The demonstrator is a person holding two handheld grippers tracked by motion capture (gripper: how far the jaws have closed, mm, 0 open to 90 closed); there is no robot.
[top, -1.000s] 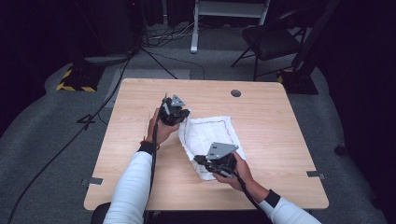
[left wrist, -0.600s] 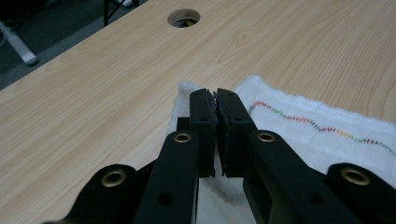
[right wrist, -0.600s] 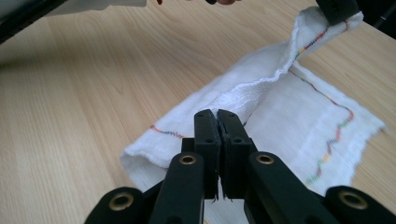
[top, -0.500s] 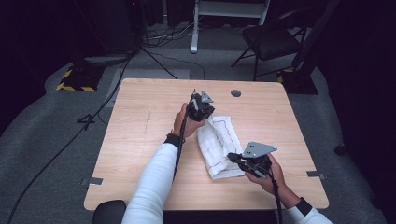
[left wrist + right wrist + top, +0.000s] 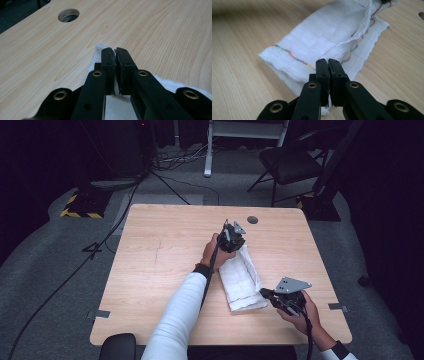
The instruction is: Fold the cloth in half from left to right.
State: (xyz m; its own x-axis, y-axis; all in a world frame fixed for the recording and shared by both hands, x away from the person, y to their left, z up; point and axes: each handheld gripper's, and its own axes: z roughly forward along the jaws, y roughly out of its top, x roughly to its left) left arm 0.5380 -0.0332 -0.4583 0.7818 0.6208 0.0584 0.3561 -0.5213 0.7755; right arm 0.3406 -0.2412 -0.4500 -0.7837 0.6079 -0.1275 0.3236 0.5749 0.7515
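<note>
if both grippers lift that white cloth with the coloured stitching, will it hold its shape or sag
The white cloth with coloured stitching is probably floppy: its folded layers drape and ripple, so it would likely sag between the left gripper and right gripper. It looks thin, so probably light. The layers may slide apart.

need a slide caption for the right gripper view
Right gripper, jaws shut on the near edge of a folded white cloth on a wooden table.

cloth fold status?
Done: cloth lies folded into a narrow strip on the table. In hand: left gripper is shut at its far end, right gripper shut on the near corner. Left: probably another fold end to end, then release.
</note>
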